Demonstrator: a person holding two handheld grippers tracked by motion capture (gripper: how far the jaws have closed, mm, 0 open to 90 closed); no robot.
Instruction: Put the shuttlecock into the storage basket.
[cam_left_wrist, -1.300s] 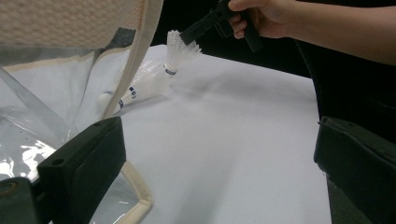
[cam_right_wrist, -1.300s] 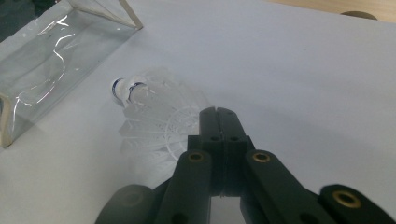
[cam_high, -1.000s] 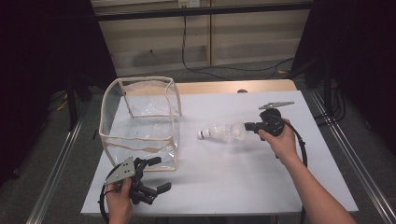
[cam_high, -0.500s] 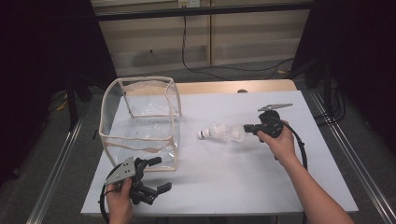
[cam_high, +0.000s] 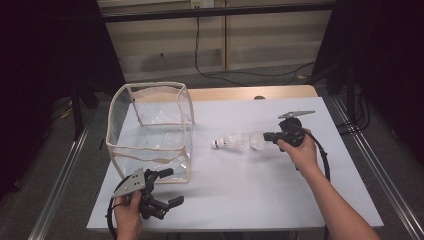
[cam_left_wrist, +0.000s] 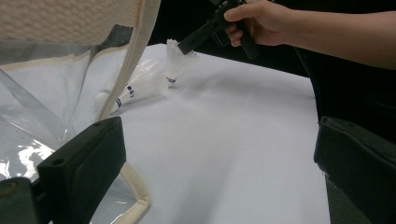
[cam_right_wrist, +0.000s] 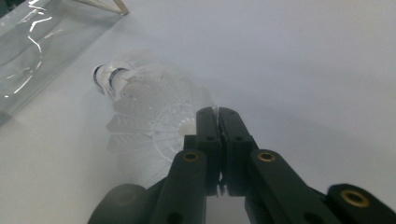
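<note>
Two white shuttlecocks lie end to end on the white table. My right gripper is shut on the feather rim of the nearer shuttlecock, pinching it between its jaws. Its jaws have just been opening slightly, and the rim still sits between them. The second shuttlecock lies beyond it with its cork pointing left. In the left gripper view both shuttlecocks lie ahead, with the right gripper over the farther one. My left gripper stands open at the front left, its jaws wide apart with nothing between them.
A clear plastic box bag with cream trim stands open at the left of the table, just behind my left gripper. Its trim crosses close in front of the left jaw. A corner of the bag lies past the shuttlecocks.
</note>
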